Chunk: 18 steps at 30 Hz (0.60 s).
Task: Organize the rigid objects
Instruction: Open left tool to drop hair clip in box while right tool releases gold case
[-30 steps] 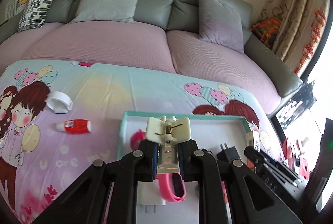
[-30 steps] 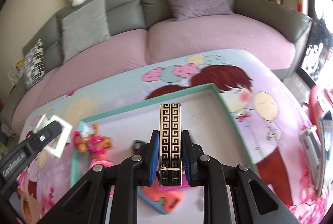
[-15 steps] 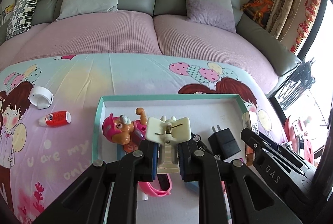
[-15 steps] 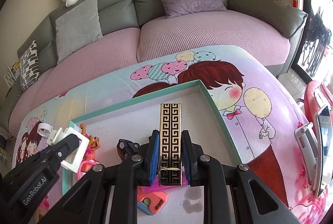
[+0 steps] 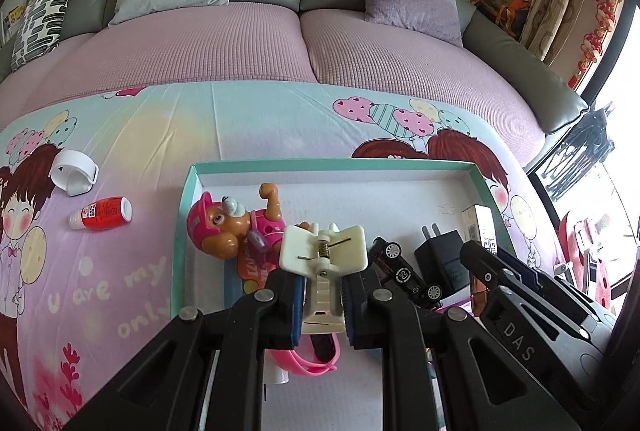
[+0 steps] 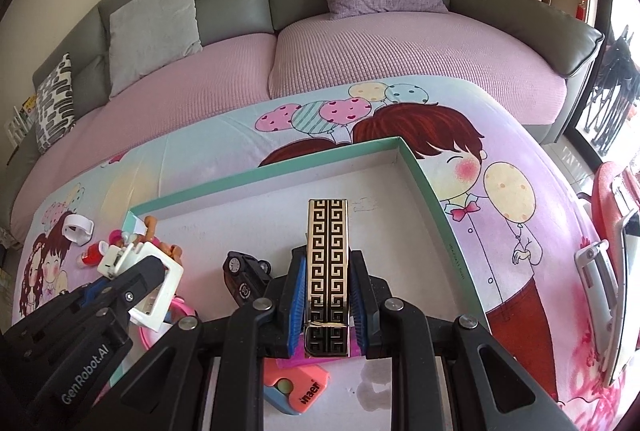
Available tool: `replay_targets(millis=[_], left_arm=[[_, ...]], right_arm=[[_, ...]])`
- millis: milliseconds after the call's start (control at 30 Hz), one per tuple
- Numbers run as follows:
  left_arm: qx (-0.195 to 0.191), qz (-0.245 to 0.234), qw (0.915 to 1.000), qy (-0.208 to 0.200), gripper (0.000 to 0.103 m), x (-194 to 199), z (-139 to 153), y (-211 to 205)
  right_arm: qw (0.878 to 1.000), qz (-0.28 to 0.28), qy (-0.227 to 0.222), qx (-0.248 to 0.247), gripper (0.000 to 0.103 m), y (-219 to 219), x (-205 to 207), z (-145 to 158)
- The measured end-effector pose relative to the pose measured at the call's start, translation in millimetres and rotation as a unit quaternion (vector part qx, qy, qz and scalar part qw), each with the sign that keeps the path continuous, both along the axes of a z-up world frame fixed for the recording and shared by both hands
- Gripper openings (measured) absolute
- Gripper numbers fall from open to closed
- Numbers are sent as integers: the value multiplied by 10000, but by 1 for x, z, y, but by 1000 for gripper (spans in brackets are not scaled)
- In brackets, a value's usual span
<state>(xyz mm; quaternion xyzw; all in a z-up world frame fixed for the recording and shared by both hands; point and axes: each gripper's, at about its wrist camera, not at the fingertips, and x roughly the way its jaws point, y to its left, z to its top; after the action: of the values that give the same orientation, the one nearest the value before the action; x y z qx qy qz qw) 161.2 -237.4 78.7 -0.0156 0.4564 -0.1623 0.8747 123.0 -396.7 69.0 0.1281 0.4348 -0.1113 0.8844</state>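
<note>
Both grippers over the tray (image 5: pixel 478 183), each loaded. Left gripper (image 5: pixel 322 297) clamped on a white clip (image 5: pixel 323 251), held above the tray's near-left part, just beside the pup toy (image 5: pixel 224 227). Right gripper (image 6: pixel 327 305) clamped on a gold-and-black patterned box (image 6: pixel 327 263), held over the tray's right half, long axis pointing to the far wall; whether it touches the floor I cannot tell. Already in the tray: pup toy at far left, toy car (image 5: pixel 404 273), black charger (image 5: pixel 442 259), pink band (image 5: pixel 316 363) at the near side, an orange eraser-like piece (image 6: pixel 298 391) near the right gripper. Left outside, on the cartoon cloth to the left: white ring-shaped holder (image 5: pixel 74 173) and red-and-white bottle (image 5: pixel 102 213), near each other, well apart from the tray. Judgement: well past halfway; two held pieces to set down, then the two strays to collect. Far-right floor of the tray looks free for the box.
</note>
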Motion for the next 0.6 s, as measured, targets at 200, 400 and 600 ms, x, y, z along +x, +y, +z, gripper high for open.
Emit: replay_targets(millis=[200, 400, 600], left_arm=[[53, 47, 9999, 138, 23, 2, -5, 0], [72, 125, 9998, 111, 39, 1, 0, 3], [91, 120, 9999, 22, 41, -2, 9, 5]], right_arm=[[9999, 52, 111, -63, 24, 3, 3, -5], [9999, 98, 37, -110, 24, 7, 1, 1], [9998, 98, -122, -89, 24, 7, -2, 11]])
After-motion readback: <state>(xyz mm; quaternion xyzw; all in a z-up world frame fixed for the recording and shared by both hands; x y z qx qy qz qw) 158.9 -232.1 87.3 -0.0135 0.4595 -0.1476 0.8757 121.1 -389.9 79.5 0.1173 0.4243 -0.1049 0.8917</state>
